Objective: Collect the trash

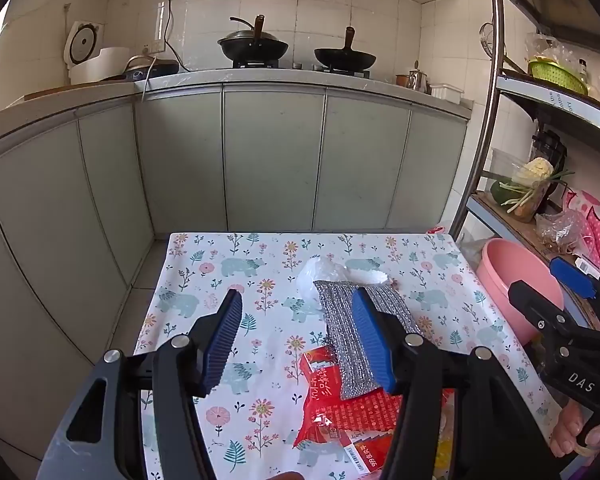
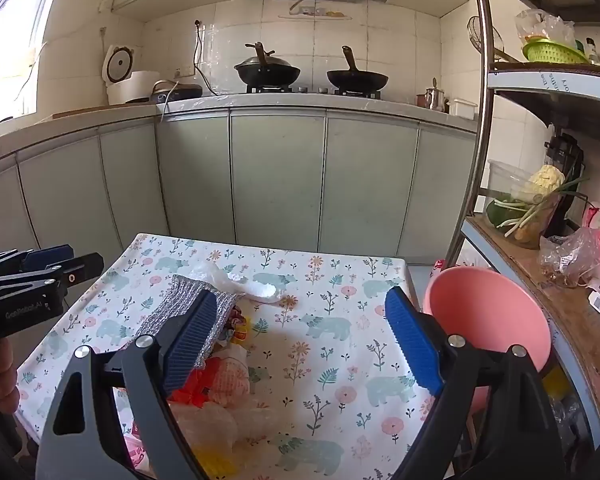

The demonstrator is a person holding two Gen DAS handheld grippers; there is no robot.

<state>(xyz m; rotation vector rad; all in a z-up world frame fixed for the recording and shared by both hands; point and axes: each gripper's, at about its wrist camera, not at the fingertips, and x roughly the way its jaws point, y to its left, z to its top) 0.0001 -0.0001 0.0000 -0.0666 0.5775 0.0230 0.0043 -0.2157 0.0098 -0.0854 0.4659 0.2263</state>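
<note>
With both the left tongs (image 1: 298, 342) and right tongs (image 2: 304, 342) wide and empty above the bench (image 2: 340, 276), it seemed best to lower one squarely over the red wrapper (image 1: 356, 404) before closing

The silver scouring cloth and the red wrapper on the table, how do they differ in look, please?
The silver scouring cloth is grey, woven and lies flat; the red wrapper is glossy, printed and crumpled. The cloth partly overlaps the wrapper. Both rest on the floral tablecloth, in neither gripper.
</note>
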